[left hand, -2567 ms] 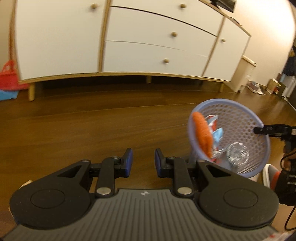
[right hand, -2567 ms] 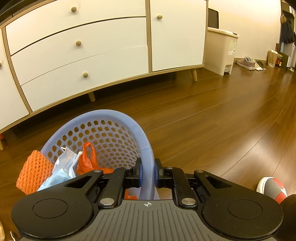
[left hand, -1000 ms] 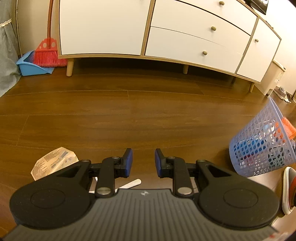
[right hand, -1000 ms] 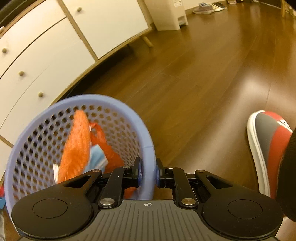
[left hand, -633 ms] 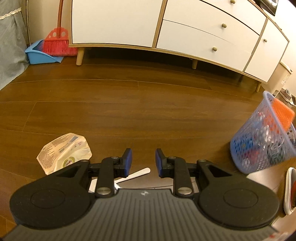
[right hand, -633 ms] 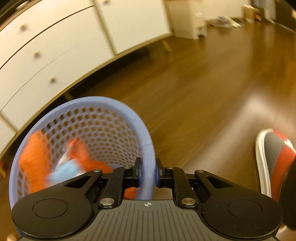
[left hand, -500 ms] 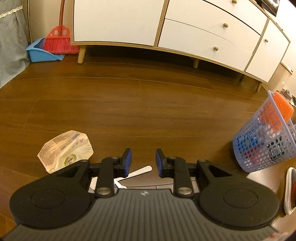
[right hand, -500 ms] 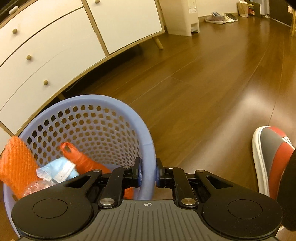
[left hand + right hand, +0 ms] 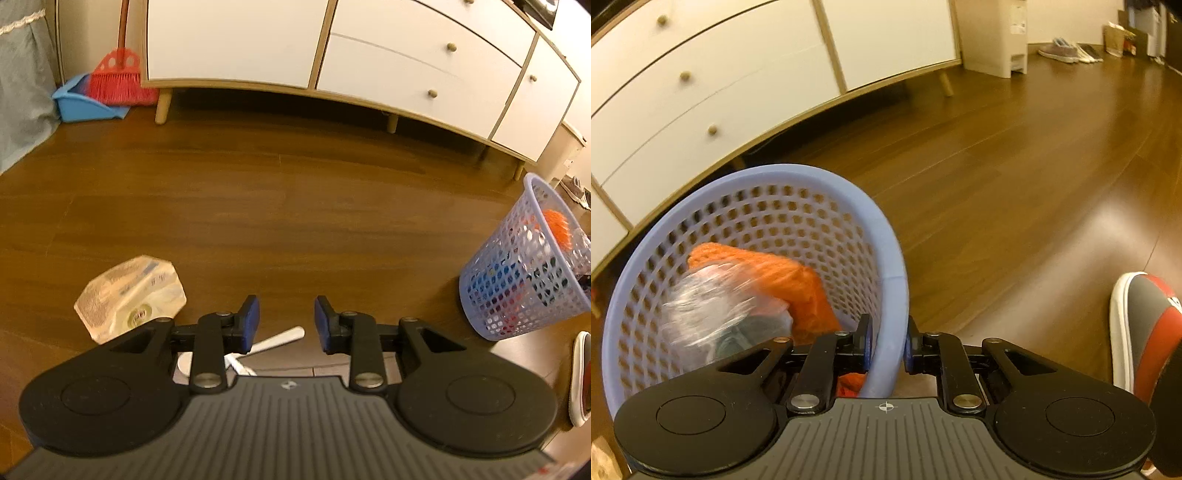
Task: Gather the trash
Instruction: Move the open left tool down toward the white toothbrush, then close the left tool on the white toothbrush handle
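Observation:
My right gripper point(image 9: 886, 345) is shut on the rim of a lavender mesh trash basket point(image 9: 827, 177), which tilts toward the camera. Inside it lie an orange net point(image 9: 764, 269) and a crumpled clear plastic piece point(image 9: 713, 302), blurred. In the left wrist view the same basket point(image 9: 524, 266) stands at the far right on the wooden floor. My left gripper point(image 9: 286, 323) is open and empty, low over the floor. A crumpled beige plastic wrapper point(image 9: 129, 295) lies just left of it. A white plastic spoon point(image 9: 280, 338) lies partly hidden under the left finger.
A white sideboard point(image 9: 332, 55) on wooden legs spans the back. A red broom point(image 9: 118, 74) and blue dustpan point(image 9: 81, 103) stand at its left end. A person's red and grey shoe point(image 9: 1145, 325) is at the right. A beige bin point(image 9: 993, 33) stands by the wall.
The left gripper has moved closer to the wrapper and spoon, still open. The right gripper keeps its hold on the basket rim while the basket tips and its contents shift about.

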A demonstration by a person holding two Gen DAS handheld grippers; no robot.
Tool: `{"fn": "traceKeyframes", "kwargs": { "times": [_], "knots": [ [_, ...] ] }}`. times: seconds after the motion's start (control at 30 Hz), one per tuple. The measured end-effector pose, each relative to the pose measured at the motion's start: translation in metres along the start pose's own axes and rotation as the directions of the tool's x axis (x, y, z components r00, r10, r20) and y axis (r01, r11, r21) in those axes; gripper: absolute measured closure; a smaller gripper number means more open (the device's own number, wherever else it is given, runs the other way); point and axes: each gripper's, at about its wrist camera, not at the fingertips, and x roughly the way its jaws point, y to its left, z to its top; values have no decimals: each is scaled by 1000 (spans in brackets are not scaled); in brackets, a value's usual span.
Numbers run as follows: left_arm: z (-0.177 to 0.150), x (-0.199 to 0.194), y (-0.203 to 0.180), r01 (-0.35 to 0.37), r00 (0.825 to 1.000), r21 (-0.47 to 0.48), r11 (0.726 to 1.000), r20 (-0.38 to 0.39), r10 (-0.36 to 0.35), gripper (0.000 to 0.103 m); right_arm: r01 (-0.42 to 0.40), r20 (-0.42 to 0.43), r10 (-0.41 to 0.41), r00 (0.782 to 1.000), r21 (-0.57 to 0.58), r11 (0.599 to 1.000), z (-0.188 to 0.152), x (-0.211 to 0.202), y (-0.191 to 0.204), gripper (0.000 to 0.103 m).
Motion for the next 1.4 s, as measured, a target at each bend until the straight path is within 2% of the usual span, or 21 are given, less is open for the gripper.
{"fn": "traceKeyframes", "kwargs": {
  "times": [0.13,0.33,0.47,0.6,0.8,0.93,1.07,1.4],
  "knots": [
    [-15,7,4,-33,999,19,999,-34,34,75,8,-1,-8,1000,-8,1000,-2,4,1,93],
    [-45,25,20,-70,991,-30,997,-114,66,75,10,17,-9,1000,-61,998,-6,3,20,93],
    [-63,39,25,-79,984,-40,996,-166,71,74,43,48,-38,998,-114,993,-5,6,44,92],
    [-74,54,24,-70,980,-64,995,-192,56,69,72,85,-56,995,-200,977,-11,4,75,92],
    [-78,80,16,-82,973,-65,995,-221,66,69,74,137,-29,990,-340,938,-19,6,122,93],
    [-77,96,14,-103,968,-63,993,-235,85,69,62,146,-7,989,-380,923,-24,13,137,95],
    [-76,107,14,-124,964,-66,990,-245,105,69,68,155,-5,988,-406,911,-28,16,139,99],
    [-75,116,13,-147,962,-59,987,-241,128,72,60,144,-2,990,-398,915,-32,6,134,102]
  ]
}}
